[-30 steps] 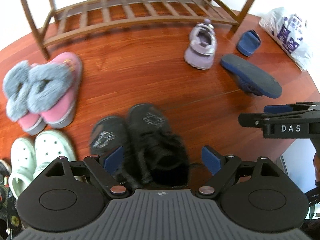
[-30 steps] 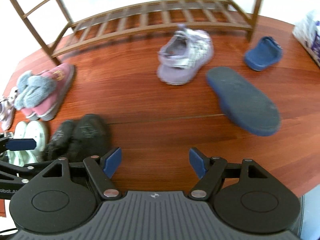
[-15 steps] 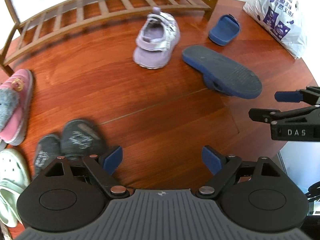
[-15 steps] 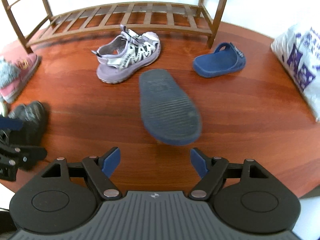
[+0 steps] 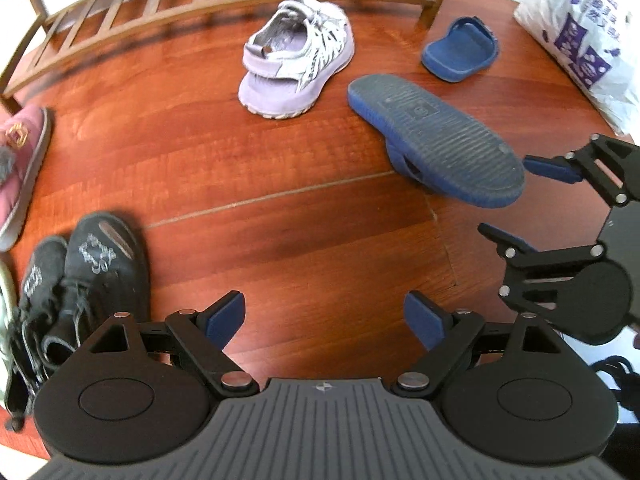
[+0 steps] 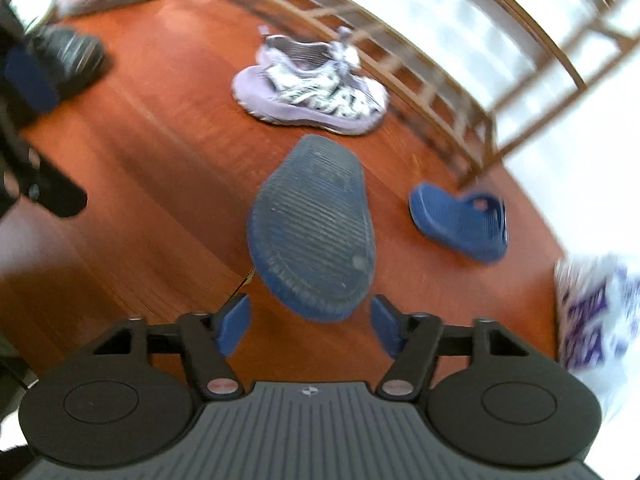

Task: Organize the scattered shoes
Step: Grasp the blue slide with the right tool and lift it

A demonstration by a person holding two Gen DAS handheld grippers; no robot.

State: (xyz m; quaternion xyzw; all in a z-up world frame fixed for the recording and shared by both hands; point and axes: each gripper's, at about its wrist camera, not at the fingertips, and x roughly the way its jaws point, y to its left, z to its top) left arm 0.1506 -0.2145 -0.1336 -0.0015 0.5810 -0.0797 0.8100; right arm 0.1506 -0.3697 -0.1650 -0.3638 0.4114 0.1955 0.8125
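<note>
Right gripper (image 6: 310, 326) rolled, closing, upturned blue slipper (image 6: 314, 226) just ahead of fingers (image 6: 234, 322)

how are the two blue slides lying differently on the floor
The nearer blue slide lies flipped, its grey ribbed sole facing up; the farther blue slide sits sole down, its strap and footbed showing. The flipped one lies just ahead of the right gripper, whose jaws are closing with nothing between them yet; the upright one sits off by the leg of the wooden rack. Both are the same blue and look like a pair.
</note>
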